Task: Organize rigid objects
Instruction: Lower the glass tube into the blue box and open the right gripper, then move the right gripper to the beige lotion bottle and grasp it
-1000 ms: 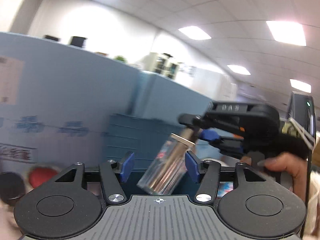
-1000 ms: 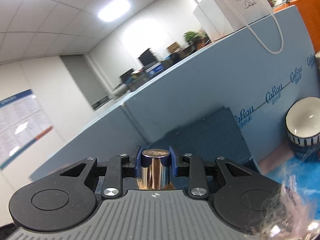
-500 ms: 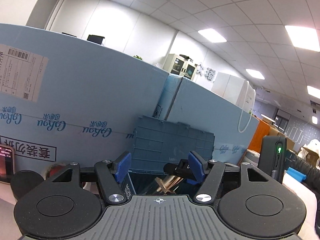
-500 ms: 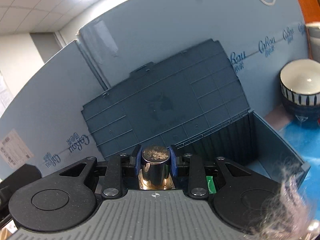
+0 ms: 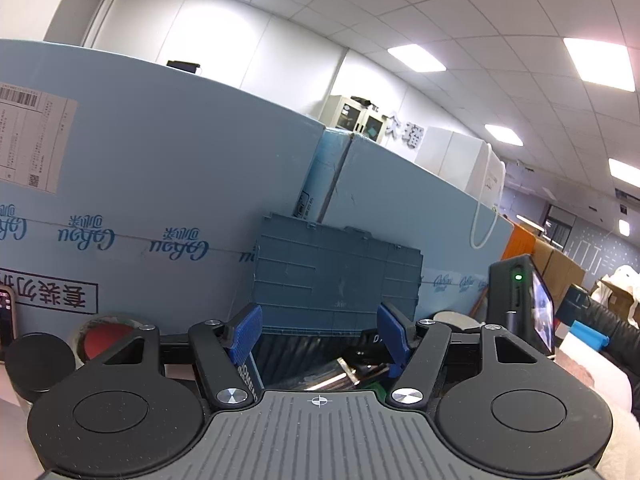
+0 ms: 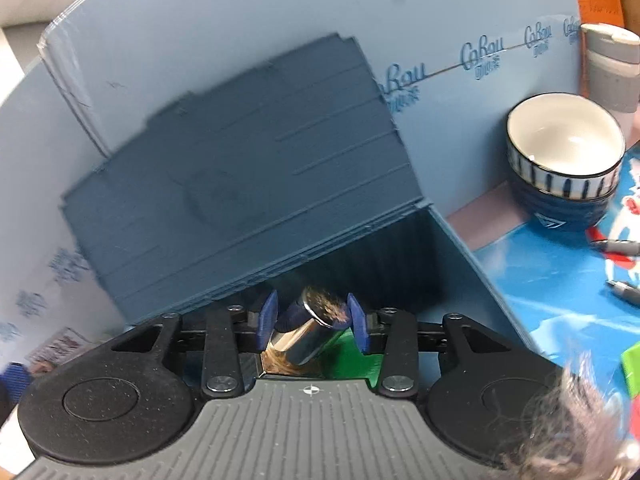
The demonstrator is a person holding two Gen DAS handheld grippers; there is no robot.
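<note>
Facing the blue panels [image 6: 240, 20], we see the dark blue storage box [image 6: 460, 264] with its lid [image 6: 240, 168] upright. Our right gripper [image 6: 312, 322] is opening its fingers; the tilted shiny metal cylinder [image 6: 316, 332] sits loose between them, over the box. Our left gripper [image 5: 320, 334] is open and grips nothing.

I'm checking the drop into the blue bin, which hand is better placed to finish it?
Right. The right gripper hangs over the bin, jaws opening around the tilted shiny bottle; the left gripper is open and empty.
</note>
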